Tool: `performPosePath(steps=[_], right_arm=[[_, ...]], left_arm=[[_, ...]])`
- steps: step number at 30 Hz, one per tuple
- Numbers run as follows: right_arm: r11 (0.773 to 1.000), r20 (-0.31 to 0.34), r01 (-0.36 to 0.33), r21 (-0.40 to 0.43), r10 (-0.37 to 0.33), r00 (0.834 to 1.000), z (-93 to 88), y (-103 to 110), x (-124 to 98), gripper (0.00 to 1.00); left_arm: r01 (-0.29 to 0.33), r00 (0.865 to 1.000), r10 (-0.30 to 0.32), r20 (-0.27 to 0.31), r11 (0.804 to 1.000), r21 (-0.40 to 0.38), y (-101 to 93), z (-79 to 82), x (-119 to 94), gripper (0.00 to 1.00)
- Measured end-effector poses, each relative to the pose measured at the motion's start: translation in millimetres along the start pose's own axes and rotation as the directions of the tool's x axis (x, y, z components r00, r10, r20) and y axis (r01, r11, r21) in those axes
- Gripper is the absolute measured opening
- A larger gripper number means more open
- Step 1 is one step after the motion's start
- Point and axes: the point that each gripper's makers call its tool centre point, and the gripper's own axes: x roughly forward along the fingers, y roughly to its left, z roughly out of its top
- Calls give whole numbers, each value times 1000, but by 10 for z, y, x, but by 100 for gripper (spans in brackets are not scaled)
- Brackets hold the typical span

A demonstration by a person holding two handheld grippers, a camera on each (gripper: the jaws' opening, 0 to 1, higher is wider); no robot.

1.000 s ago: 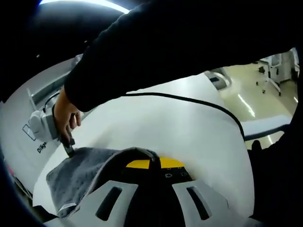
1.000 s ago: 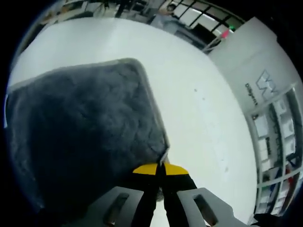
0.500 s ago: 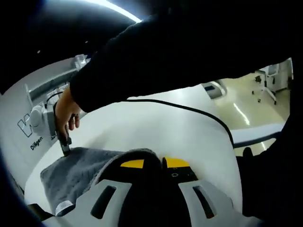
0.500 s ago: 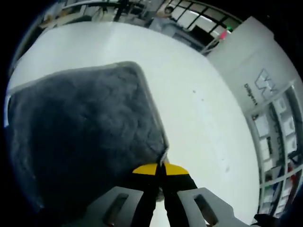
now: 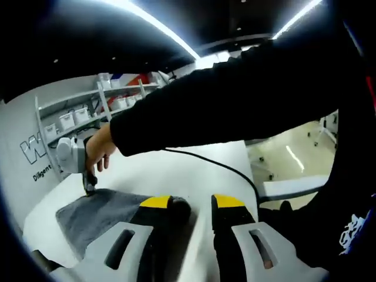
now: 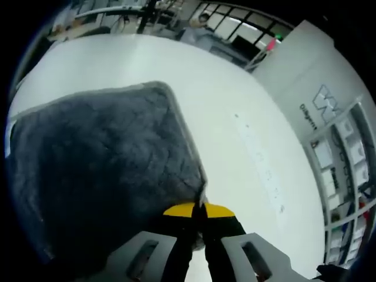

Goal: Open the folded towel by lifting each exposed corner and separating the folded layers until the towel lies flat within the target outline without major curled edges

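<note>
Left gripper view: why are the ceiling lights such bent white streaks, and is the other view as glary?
Fisheye bending: in the left gripper view the ceiling light strips curve and blow out to white. The right gripper view is evenly lit, the grey towel shows its texture, and the white table is bright but not glaring.

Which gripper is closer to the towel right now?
Right. The right gripper is shut on a corner of the towel. The left gripper is open at the towel's near edge, gripping nothing.
</note>
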Motion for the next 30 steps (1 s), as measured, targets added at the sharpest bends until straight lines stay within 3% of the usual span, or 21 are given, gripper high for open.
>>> performPosePath(steps=[8,14,16,20,22,24,26,29,30], right_arm=[[999,9,31,-12,-31,999,42,-119,-70,11],[995,106,85,49,-90,990,226,-188,-274,29],[990,135,115,87,-126,983,287,-246,-362,39],[970,205,127,209,-171,964,391,-305,-589,47],[956,224,133,260,-194,955,393,-305,-681,58],[954,225,160,255,-219,949,378,-266,-773,74],[939,205,229,256,-284,937,330,-276,-890,94],[922,192,254,291,-317,929,299,-217,-1056,100],[912,212,266,312,-340,916,317,-214,-1165,100]], left_arm=[[-12,1000,13,17,999,-44,137,-4,-130,24],[-108,993,114,40,986,-131,530,-48,-347,25],[-126,989,138,56,975,-181,676,-54,-407,32],[-214,963,252,99,932,-291,1015,-70,-590,64],[-262,948,303,98,918,-297,1147,-96,-695,79],[-301,936,341,86,903,-306,1244,-111,-760,94],[-323,928,364,82,893,-313,1315,-115,-819,100],[-334,922,378,82,886,-322,1380,-129,-881,100],[-334,920,382,91,883,-331,1405,-120,-904,100]])
